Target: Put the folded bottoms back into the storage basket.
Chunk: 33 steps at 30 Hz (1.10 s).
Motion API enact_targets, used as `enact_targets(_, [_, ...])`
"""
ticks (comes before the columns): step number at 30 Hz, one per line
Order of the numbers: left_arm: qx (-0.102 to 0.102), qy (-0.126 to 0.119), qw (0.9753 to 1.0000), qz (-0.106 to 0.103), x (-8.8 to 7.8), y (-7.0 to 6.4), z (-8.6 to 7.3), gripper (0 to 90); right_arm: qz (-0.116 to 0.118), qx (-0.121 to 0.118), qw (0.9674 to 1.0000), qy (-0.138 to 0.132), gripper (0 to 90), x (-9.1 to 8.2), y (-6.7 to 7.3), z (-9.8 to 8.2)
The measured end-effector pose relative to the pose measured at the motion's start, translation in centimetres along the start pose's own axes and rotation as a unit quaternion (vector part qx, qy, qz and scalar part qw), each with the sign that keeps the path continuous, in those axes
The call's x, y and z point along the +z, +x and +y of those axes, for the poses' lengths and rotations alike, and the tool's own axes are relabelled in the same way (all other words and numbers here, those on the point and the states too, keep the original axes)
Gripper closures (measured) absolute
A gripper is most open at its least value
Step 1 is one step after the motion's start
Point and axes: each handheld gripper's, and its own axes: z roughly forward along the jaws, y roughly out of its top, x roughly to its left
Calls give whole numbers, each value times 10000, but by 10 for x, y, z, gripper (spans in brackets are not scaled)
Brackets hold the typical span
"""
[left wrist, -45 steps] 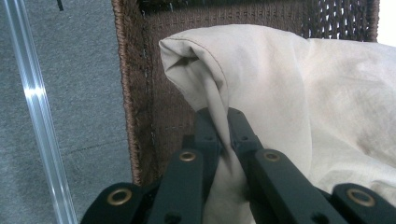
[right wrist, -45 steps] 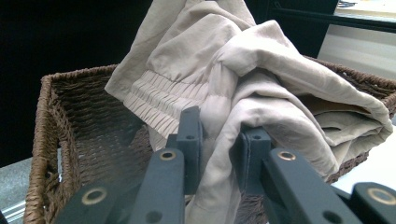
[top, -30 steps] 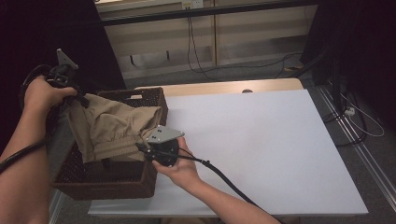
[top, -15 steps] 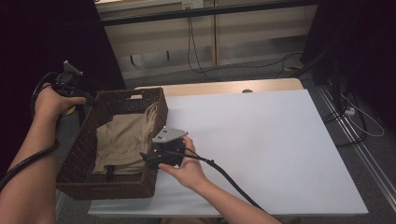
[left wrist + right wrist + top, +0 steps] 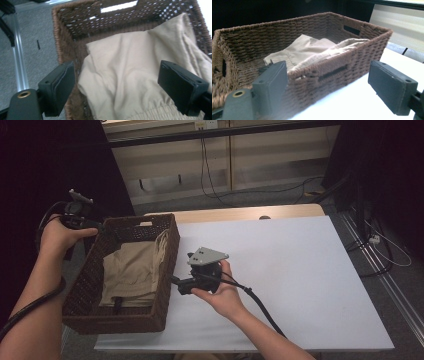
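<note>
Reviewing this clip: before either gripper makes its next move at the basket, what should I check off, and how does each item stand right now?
1. Beige garment inside the wicker basket: mostly ok; one fold rides up onto the right wall.
2. Left gripper open, holding nothing: ok.
3. Right gripper open, holding nothing: ok.
4. Basket fully on the white table: not ok, its left side overhangs the edge.
5. Right gripper clear of the basket wall: cannot tell; it sits very close.
</note>
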Motion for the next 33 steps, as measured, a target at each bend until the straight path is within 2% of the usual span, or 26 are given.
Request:
enact_targets(2, [102, -81, 9999, -89, -1, -6, -1, 147, 18, -26, 10000, 51, 132, -6, -5, -2])
enact_targets(6, [232, -327, 9988, -283, 0, -19, -3, 146, -99, -79, 9999, 82, 131, -19, -15, -7])
enact_targets(11, [289, -743, 9956, -498, -1, -33, -8, 143, -187, 24, 9998, 96, 129, -38, -27, -17])
enact_targets(15, [394, -944, 9930, -591, 1, -44, -14, 142, -243, 125, 9996, 108, 129, -52, -36, -29])
enact_targets(19, [483, -1177, 9893, -716, 2, -52, -20, 140, -311, 196, 9992, 169, 129, -64, -44, -42])
enact_targets(23, [524, -1279, 9877, -735, 6, -58, -27, 141, -368, 215, 9988, 250, 129, -76, -50, -55])
enact_targets(26, [486, -1513, 9843, -764, 8, -63, -32, 141, -432, 272, 9983, 265, 129, -83, -56, -64])
enact_targets(30, [447, -1826, 9782, -885, 7, -70, -37, 141, -469, 299, 9978, 363, 132, -90, -61, -72])
enact_targets(33, [518, -1869, 9765, -939, 9, -77, -41, 140, -428, 259, 9977, 459, 130, -93, -63, -78])
